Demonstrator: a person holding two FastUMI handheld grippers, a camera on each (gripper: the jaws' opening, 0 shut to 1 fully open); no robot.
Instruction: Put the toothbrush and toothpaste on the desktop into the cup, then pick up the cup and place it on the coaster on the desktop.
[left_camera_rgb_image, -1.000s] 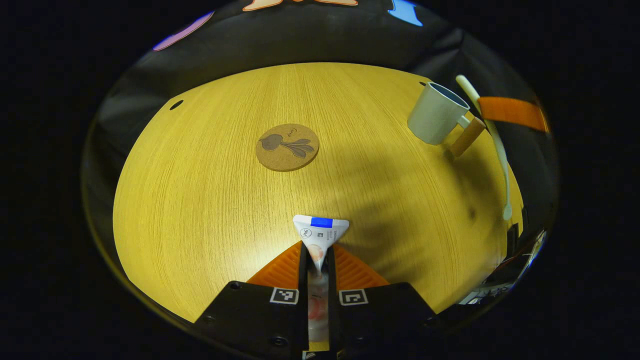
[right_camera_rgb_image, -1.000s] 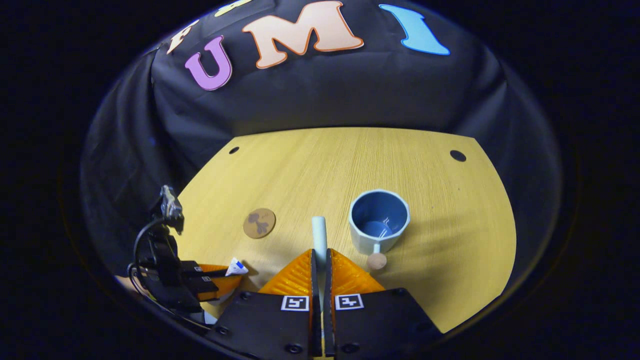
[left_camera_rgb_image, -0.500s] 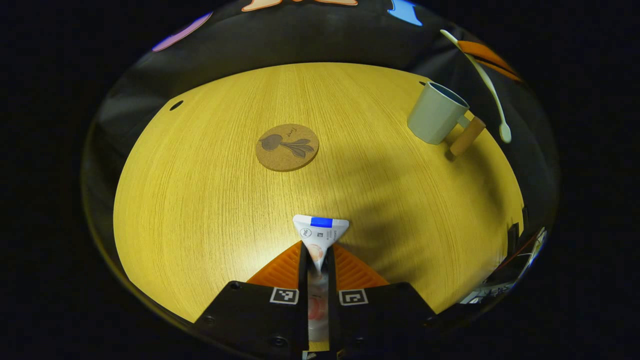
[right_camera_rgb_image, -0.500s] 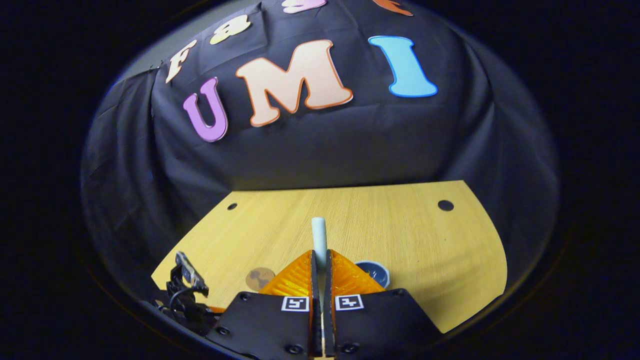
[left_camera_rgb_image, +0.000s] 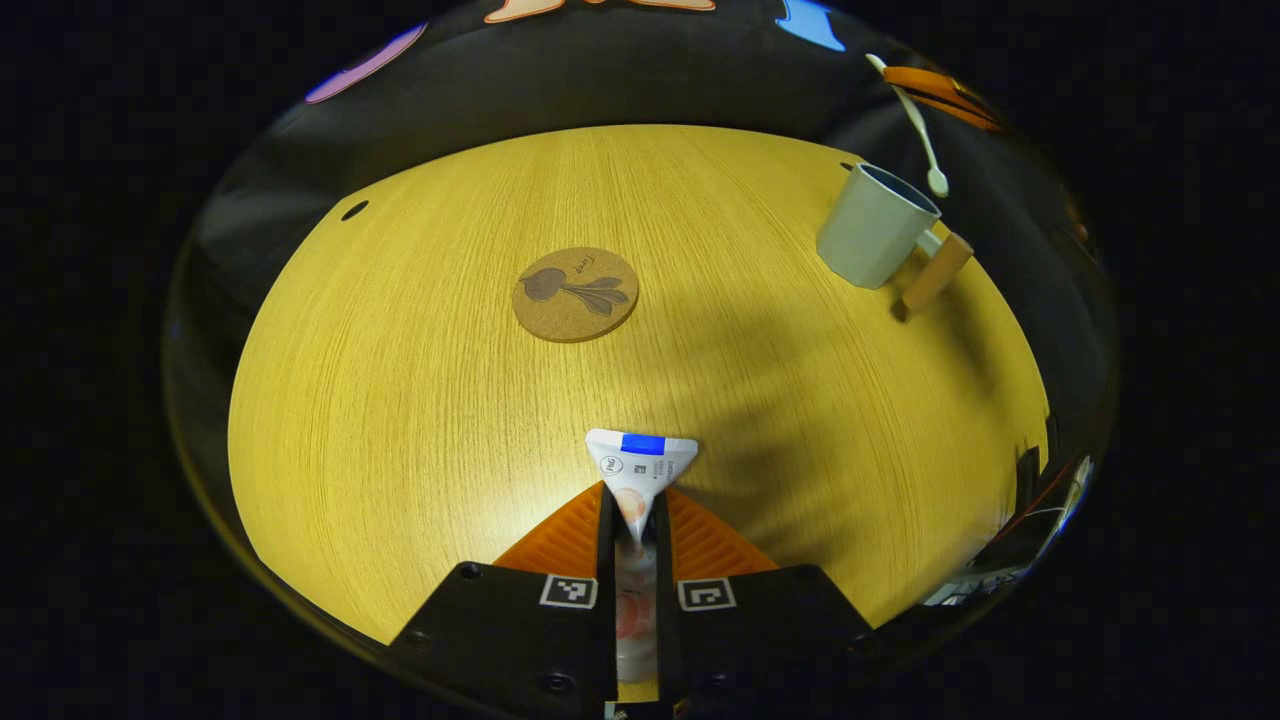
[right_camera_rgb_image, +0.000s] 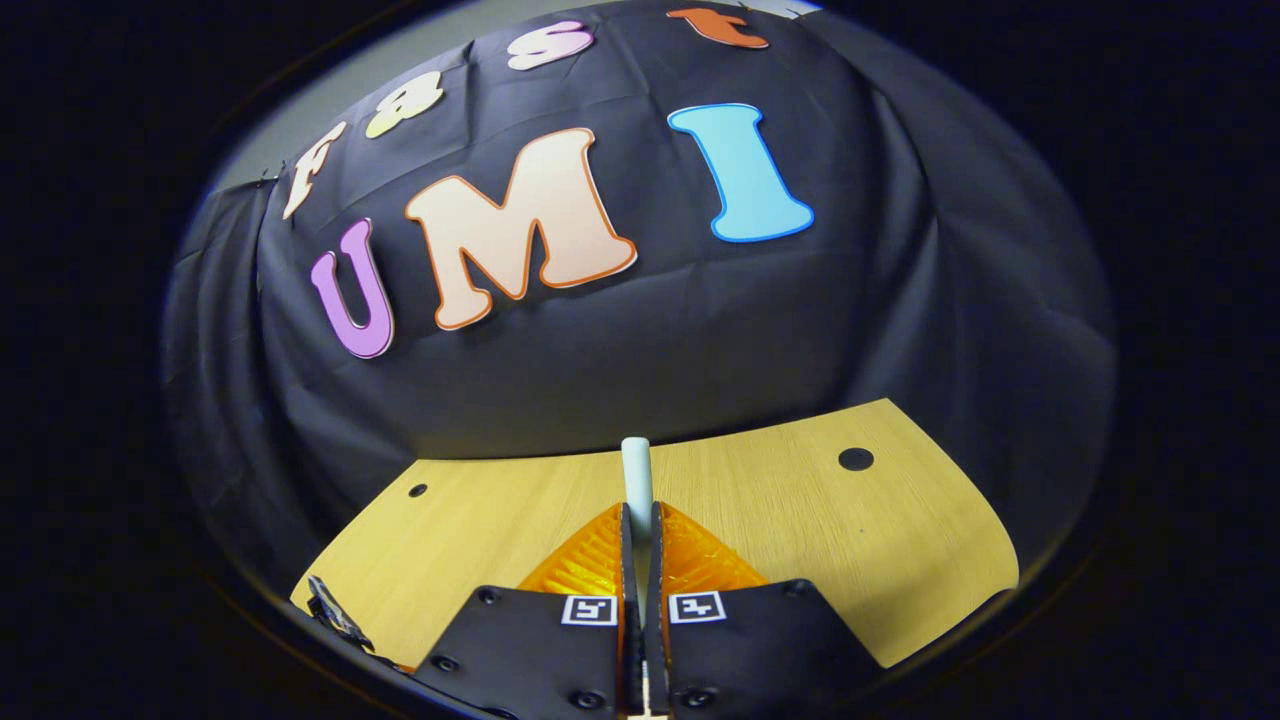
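The right claw (right_camera_rgb_image: 637, 520) clamps the toothbrush (left_camera_rgb_image: 915, 115), seemingly above the cup (left_camera_rgb_image: 875, 225): lower it straight in. The left claw (left_camera_rgb_image: 636, 510) grips the toothpaste (left_camera_rgb_image: 640, 465).

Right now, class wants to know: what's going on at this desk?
A person works two claws. The left claw is shut on the toothpaste, low over the desk. The right claw grips the toothbrush, tilted above the cup. The cup stands off the coaster.
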